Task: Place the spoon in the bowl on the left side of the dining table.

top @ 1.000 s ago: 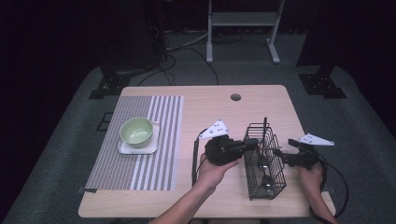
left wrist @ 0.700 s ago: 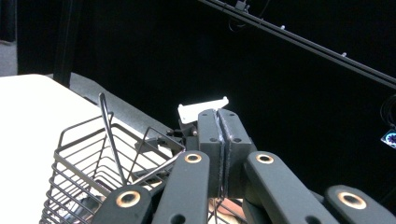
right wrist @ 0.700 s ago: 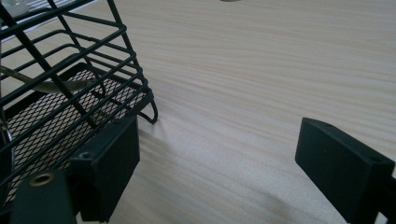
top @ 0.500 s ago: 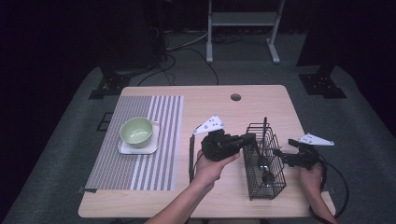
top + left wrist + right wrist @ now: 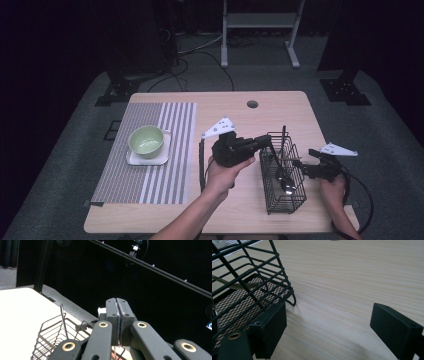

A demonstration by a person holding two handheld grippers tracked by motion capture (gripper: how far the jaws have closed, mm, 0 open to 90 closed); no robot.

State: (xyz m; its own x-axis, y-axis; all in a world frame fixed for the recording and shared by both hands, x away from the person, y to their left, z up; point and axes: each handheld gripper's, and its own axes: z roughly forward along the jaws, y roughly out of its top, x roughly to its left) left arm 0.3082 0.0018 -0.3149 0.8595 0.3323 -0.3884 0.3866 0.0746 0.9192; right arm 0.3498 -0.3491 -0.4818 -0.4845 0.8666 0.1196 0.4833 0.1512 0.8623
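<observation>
Black wire basket (image 5: 282,172); steel spoon (image 5: 285,181) inside; left gripper (image 5: 264,141) closed

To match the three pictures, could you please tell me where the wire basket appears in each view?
High view: the basket stands right of centre on the table, near the front edge.
Left gripper view: bottom left, left of the shut jaws.
Right gripper view: upper left, its foot by the left-hand jaw of the open pair.
Shared landmark: the pale wooden table under the basket.
</observation>
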